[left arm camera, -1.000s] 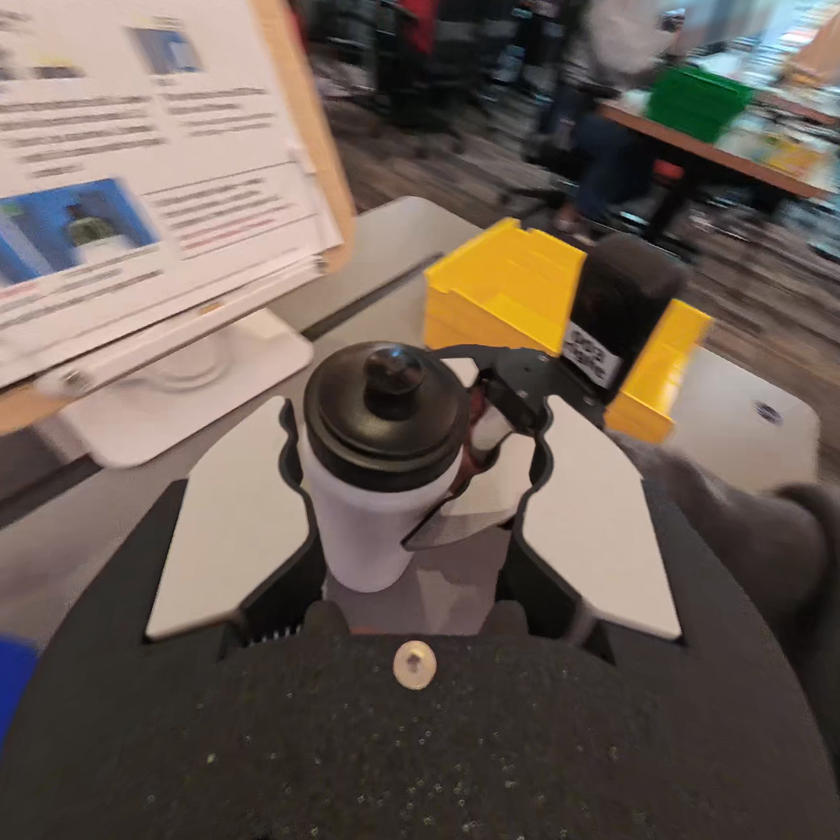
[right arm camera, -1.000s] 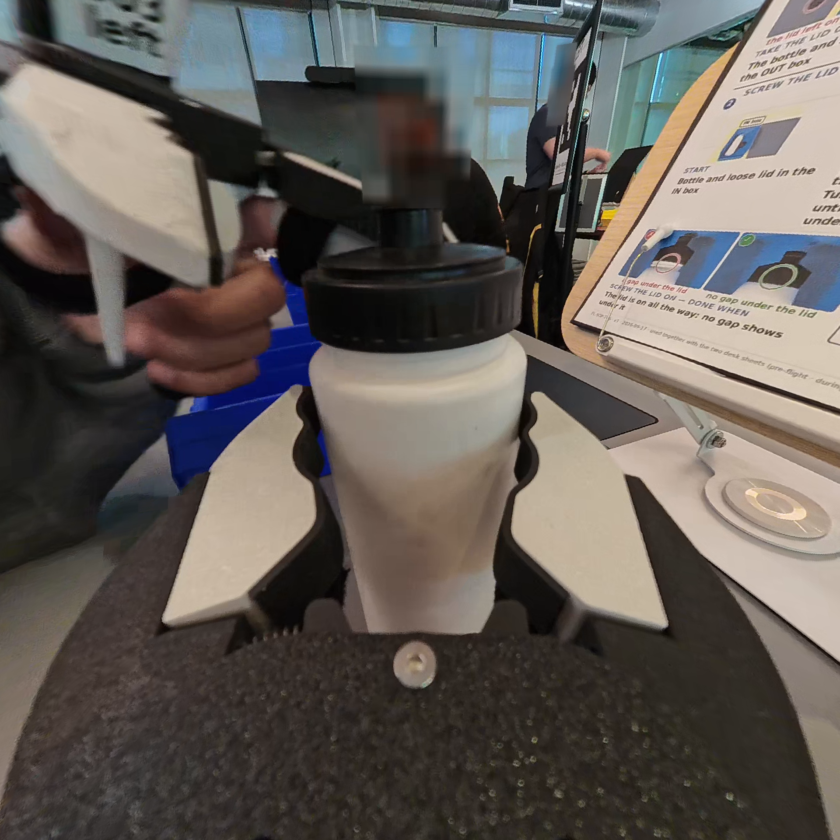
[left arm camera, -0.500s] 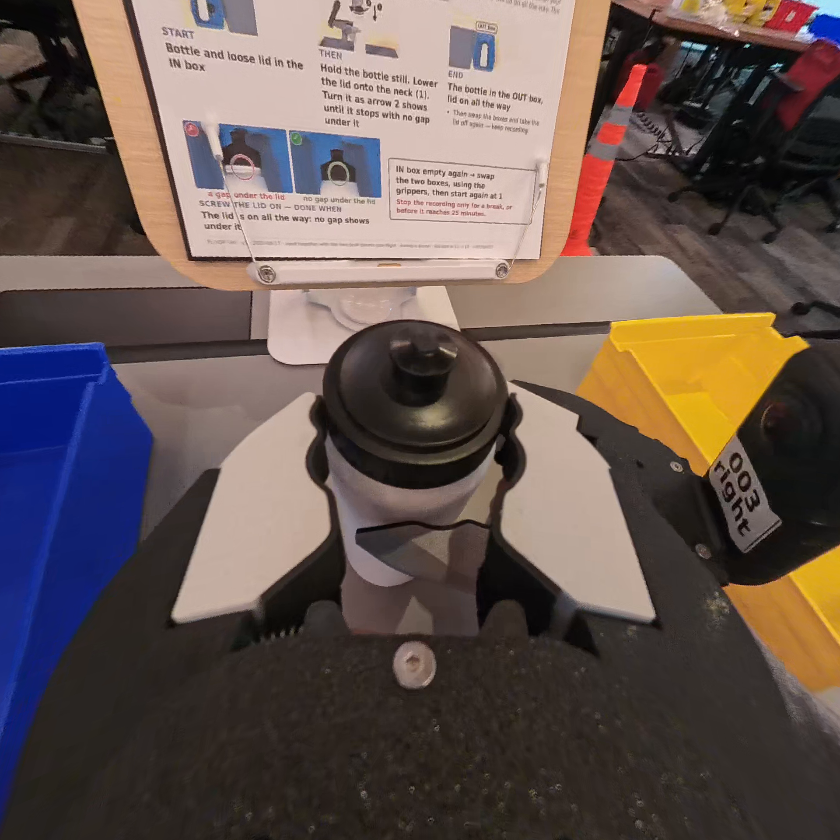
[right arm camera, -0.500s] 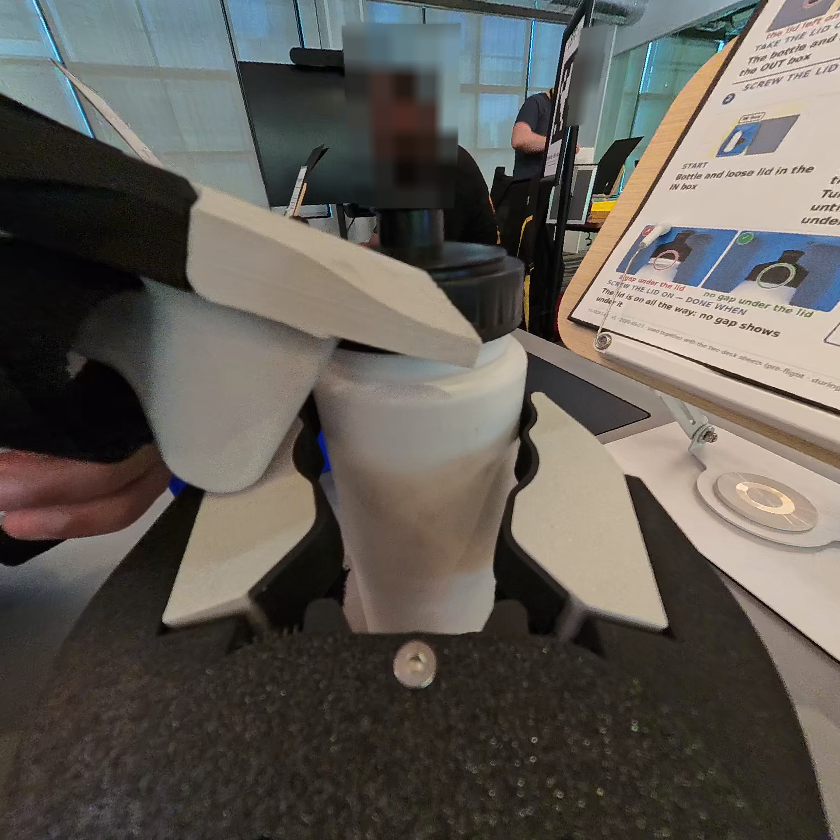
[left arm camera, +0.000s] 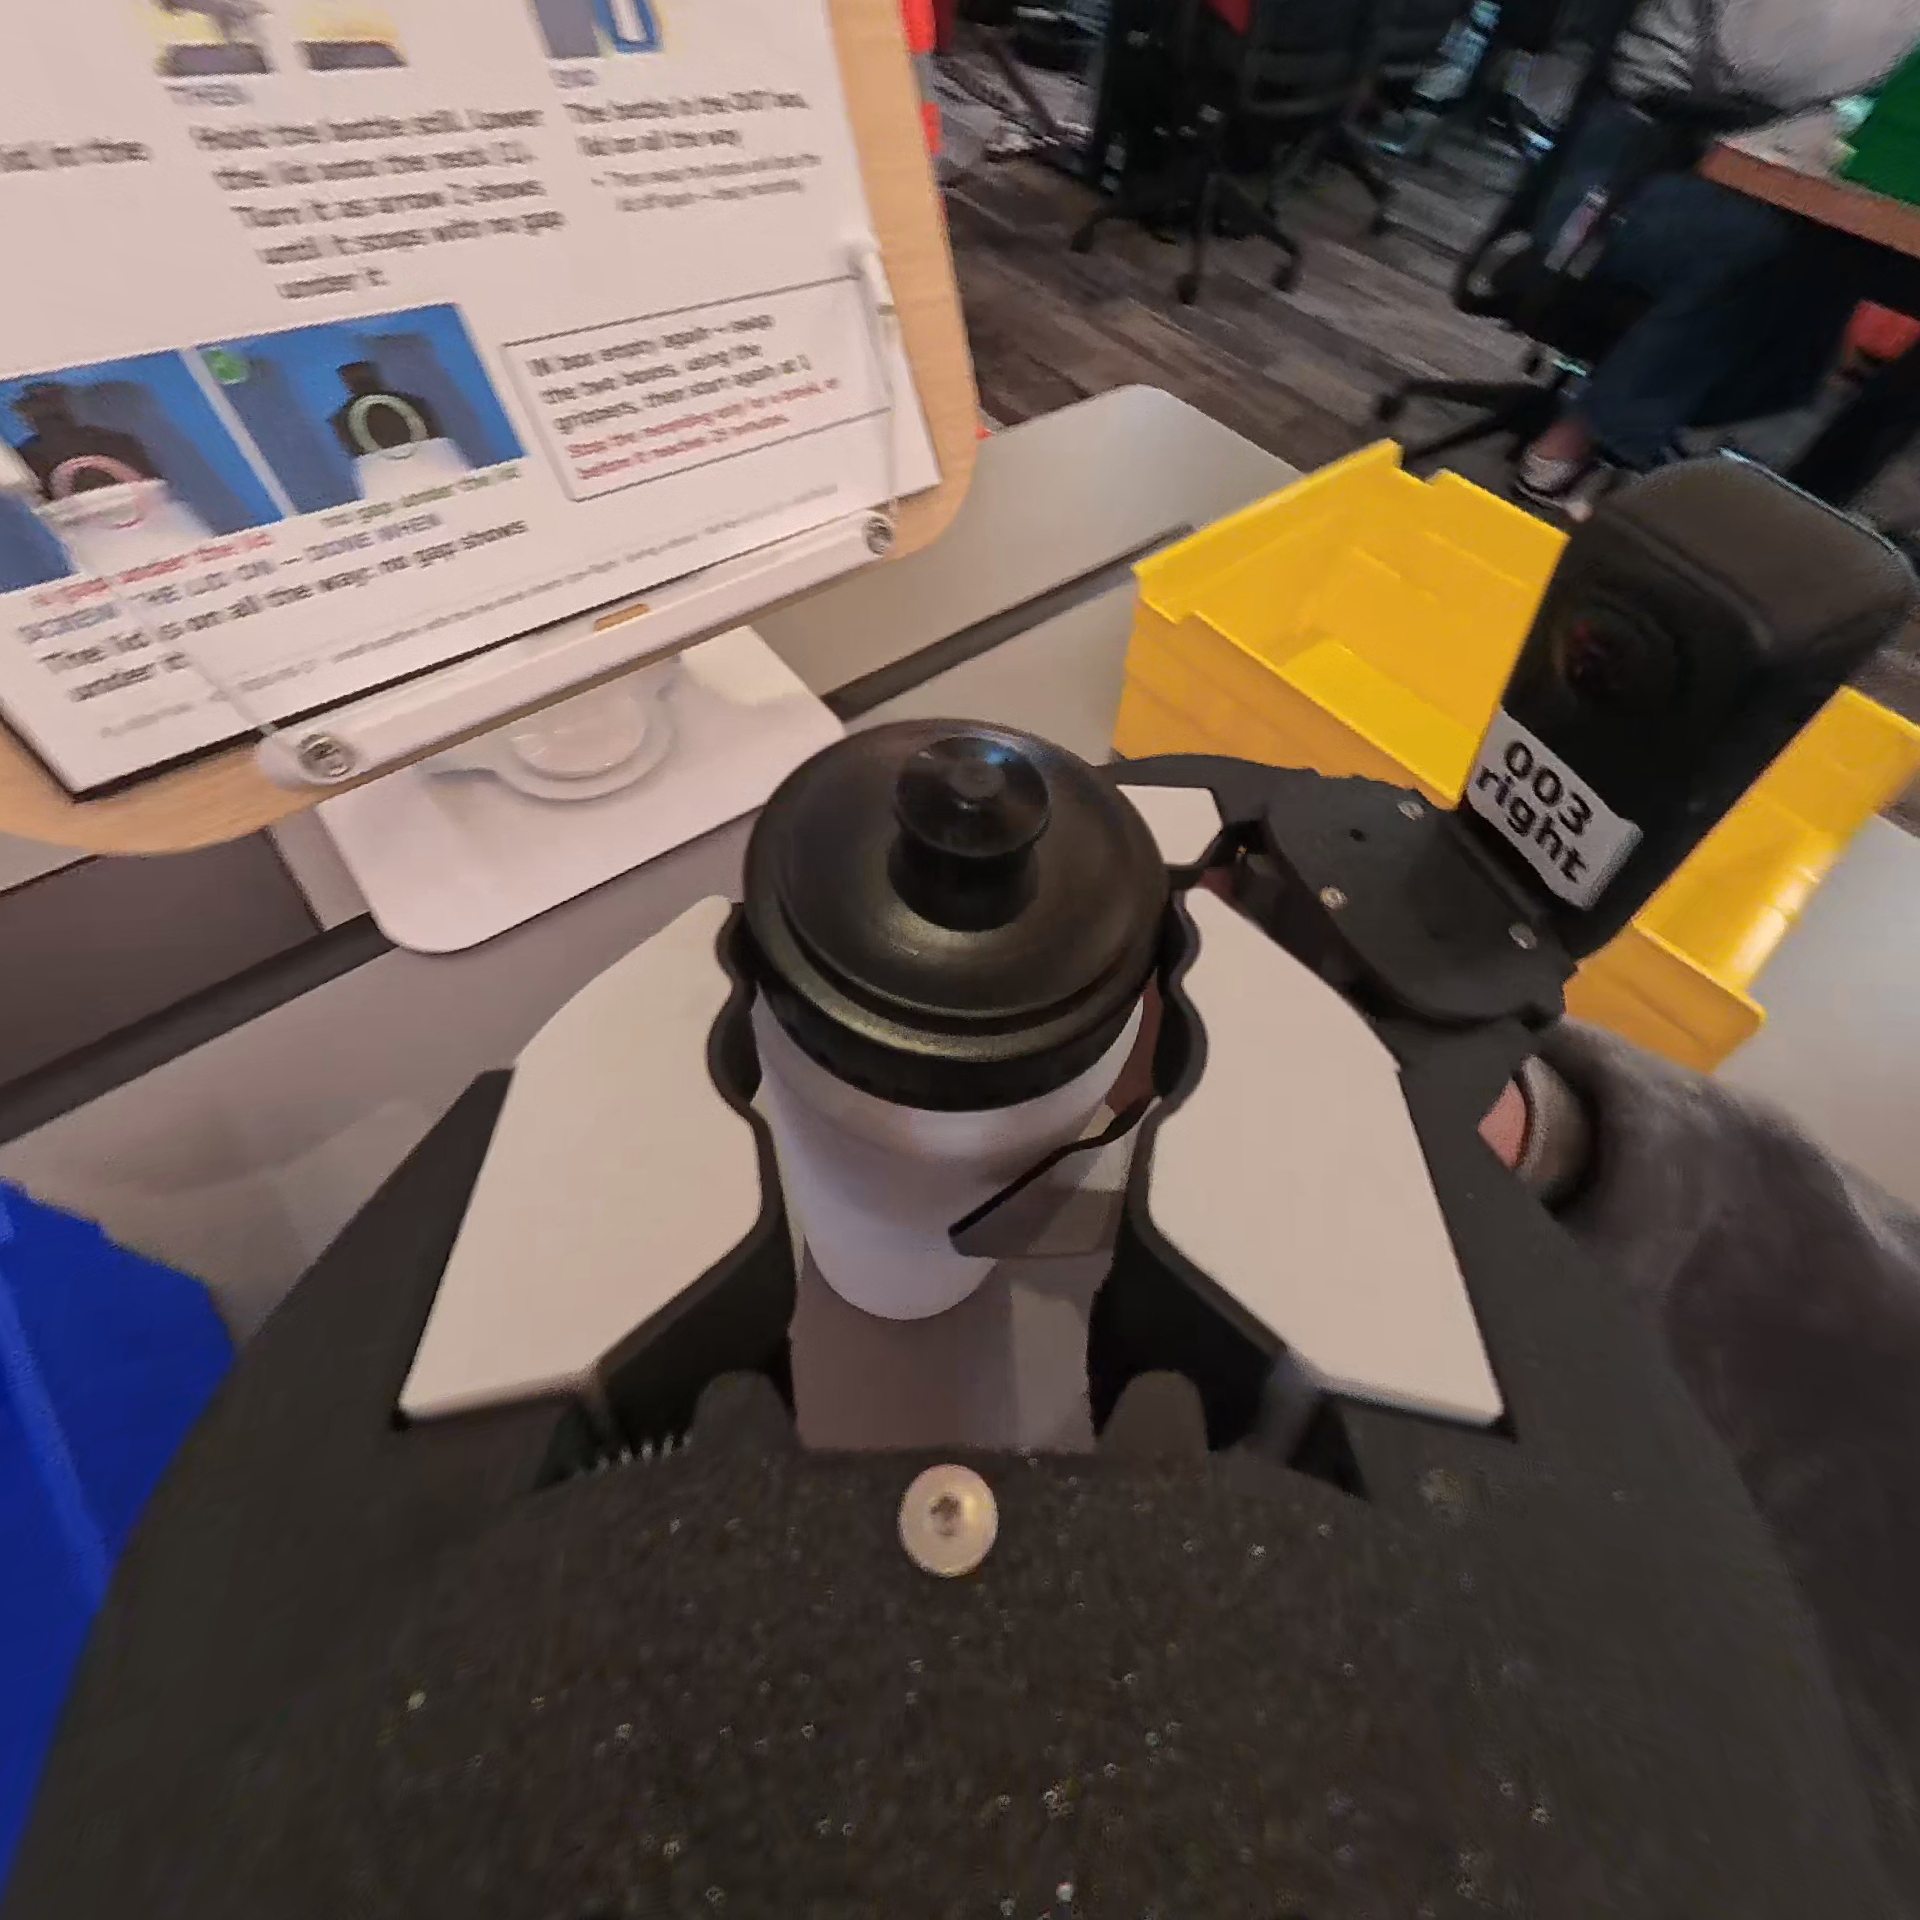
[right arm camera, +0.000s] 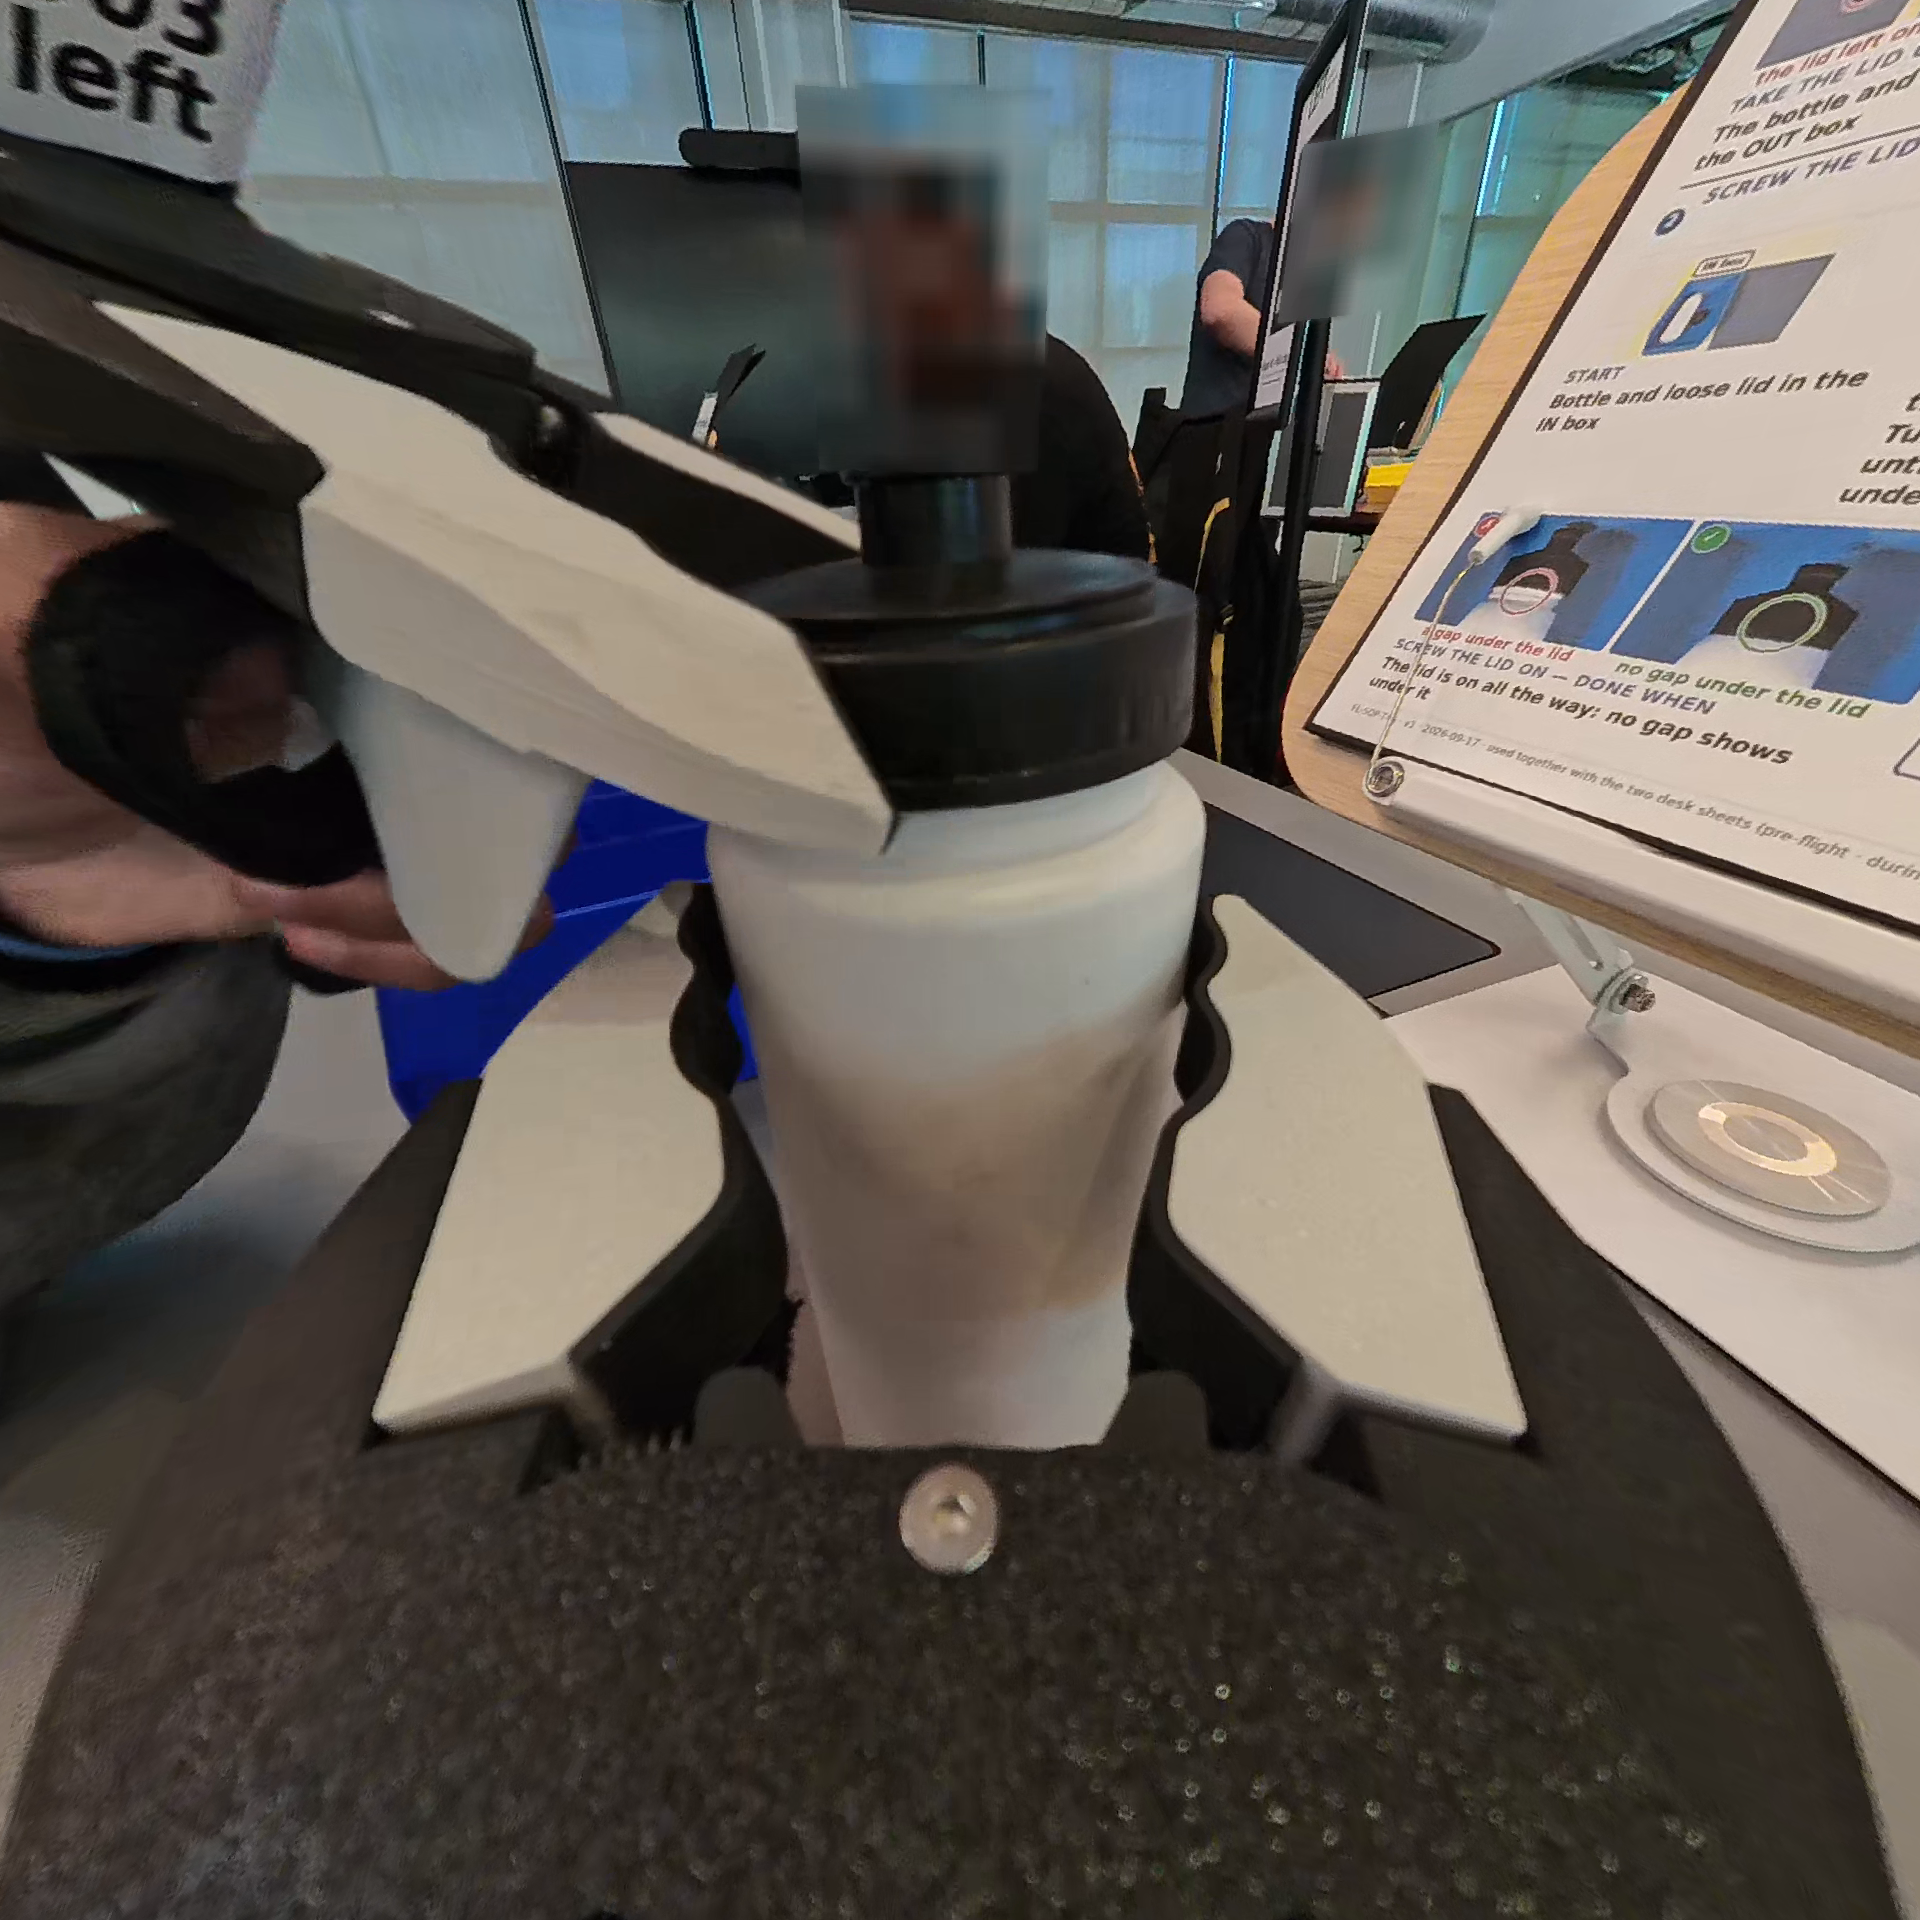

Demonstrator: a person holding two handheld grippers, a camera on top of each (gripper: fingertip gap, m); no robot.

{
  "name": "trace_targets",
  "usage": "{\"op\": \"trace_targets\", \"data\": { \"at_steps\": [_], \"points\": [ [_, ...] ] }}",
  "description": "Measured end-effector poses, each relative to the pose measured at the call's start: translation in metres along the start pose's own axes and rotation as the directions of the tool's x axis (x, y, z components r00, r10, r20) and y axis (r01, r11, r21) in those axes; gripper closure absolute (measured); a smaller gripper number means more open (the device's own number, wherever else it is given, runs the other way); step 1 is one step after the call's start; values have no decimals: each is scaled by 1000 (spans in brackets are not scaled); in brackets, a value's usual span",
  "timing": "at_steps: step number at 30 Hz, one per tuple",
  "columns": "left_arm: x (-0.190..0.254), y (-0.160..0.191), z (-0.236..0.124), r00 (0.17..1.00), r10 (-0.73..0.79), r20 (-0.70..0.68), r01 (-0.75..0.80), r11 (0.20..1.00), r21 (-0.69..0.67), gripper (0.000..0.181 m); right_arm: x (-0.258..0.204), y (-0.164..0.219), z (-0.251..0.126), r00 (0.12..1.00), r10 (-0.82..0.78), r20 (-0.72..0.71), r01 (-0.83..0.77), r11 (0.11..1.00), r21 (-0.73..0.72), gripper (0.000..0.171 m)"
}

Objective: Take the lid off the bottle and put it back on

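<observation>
A white bottle [right arm camera: 956, 1091] stands upright with its black lid [right arm camera: 997, 686] on the neck. My right gripper [right arm camera: 956, 935] is shut on the bottle's body. My left gripper [left arm camera: 951, 935] comes from above and is shut on the black lid [left arm camera: 951, 966], one finger on each side of the rim. The white bottle body [left arm camera: 883, 1195] shows below the lid. In the right wrist view a finger [right arm camera: 582, 665] of the left gripper lies against the lid's left side. In the left wrist view a finger [left arm camera: 1039, 1221] of the right gripper presses the bottle from the right.
An instruction board on a white stand [left arm camera: 468, 364] is behind the bottle, also at the right [right arm camera: 1662, 520]. A yellow bin [left arm camera: 1330, 644] is at the right and a blue bin [left arm camera: 83, 1403] at the left. A grey sleeve [left arm camera: 1766, 1351] holds the right gripper. People and chairs are in the background.
One second ago my left gripper stood open around the lid. It then shut on the lid and has since turned to the right. The right gripper has held the bottle still.
</observation>
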State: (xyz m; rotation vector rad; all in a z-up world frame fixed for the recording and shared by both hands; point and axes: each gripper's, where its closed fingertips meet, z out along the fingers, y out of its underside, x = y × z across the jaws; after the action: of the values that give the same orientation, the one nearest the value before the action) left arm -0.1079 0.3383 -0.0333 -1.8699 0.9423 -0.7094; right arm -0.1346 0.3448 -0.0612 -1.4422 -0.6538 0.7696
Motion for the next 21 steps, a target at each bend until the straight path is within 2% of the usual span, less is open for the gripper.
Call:
{"op": "trace_targets", "data": {
  "at_steps": [5, 10, 15, 21],
  "points": [
    [2, 3, -2, 966, 105, -237, -122, 991, -59, 107, -1, 0, 1, 1000, -1, -3, 1, 1000, 0, 87],
    [4, 5, -5, 862, 206, -463, -266, 962, -67, 107, -1, 0, 1, 1000, -3, -2, 3, 1000, 1, 88],
    [5, 8, -9, 687, 295, -664, -424, 905, -37, 107, -3, 0, 2, 1000, -1, 7, 1, 1000, 3, 88],
    [5, 12, -14, 418, 344, -841, -572, 819, 50, 107, -7, 0, 2, 999, 7, 37, -8, 1000, 23, 88]
  ]
}}
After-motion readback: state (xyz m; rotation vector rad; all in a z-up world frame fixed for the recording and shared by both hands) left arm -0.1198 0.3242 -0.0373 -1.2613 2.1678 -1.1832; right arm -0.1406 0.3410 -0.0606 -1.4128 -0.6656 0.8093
